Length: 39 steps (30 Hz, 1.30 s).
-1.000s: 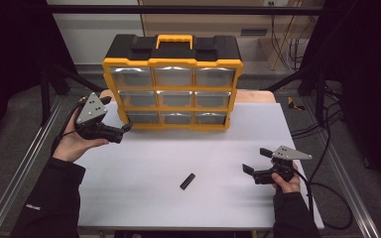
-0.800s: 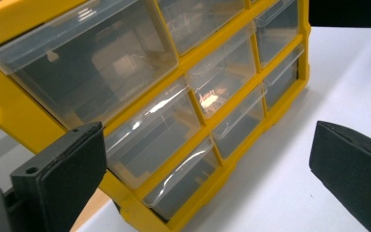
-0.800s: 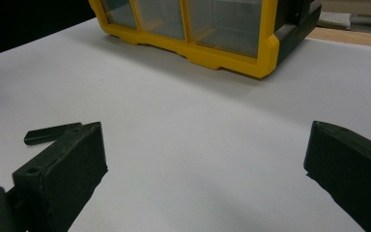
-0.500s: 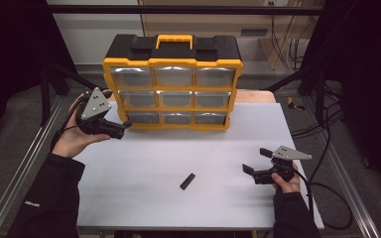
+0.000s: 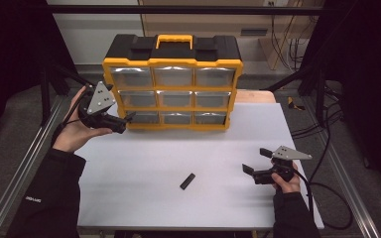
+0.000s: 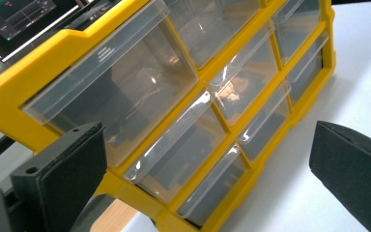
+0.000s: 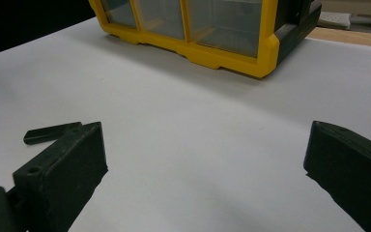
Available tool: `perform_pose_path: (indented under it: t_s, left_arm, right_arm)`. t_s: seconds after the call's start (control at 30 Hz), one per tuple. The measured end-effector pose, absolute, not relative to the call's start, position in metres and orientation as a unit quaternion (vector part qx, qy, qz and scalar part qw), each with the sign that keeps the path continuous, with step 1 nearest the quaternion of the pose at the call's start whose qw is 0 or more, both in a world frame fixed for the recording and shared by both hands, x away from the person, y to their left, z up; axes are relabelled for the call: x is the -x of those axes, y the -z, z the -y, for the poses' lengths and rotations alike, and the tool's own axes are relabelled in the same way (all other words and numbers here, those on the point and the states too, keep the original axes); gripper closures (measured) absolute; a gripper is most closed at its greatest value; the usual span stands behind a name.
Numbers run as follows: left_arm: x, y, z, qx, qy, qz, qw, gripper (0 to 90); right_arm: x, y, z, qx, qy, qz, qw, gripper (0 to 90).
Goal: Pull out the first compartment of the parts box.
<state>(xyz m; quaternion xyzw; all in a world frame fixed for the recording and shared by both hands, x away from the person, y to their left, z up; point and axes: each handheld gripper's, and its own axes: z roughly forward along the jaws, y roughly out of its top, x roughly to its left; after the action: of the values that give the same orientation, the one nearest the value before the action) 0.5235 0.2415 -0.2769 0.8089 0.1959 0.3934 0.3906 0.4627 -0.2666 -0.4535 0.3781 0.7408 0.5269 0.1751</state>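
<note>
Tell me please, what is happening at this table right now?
A person holds a gripper in each hand at a white table. The left gripper is open and held up close to the lower left drawers of a yellow drawer box, whose drawers all look shut. The right gripper is open too, low over the table at the right. A small black piece lies loose on the table between them.

Black long sleeves on both arms; small white lettering on the left sleeve (image 5: 33, 199). Left gripper (image 5: 124, 119): black body, grey three-cornered plate with dark screws. Right gripper (image 5: 256, 160): same build, black cable trailing behind. Jaws: thick black blocks, one with a small round hole.
</note>
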Motion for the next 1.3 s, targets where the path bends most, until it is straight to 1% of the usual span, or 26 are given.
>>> perform_pose_path:
  t_s: [0.63,1.03,1.3]
  left_arm:
    - [-0.536,0.270,-0.239,-0.815,-0.429,-0.172,0.349,0.0]
    - [-0.546,0.270,-0.232,-0.824,-0.453,-0.132,0.313,0.7]
    - [-0.553,0.270,-0.228,-0.830,-0.459,-0.107,0.298,1.3]
  right_arm:
    - [-0.463,0.454,0.266,-0.378,-0.525,-0.742,0.177,1.7]
    - [-0.463,0.454,0.267,-0.378,-0.526,-0.741,0.176,1.7]
    - [-0.463,0.454,0.267,-0.377,-0.525,-0.742,0.178,1.7]
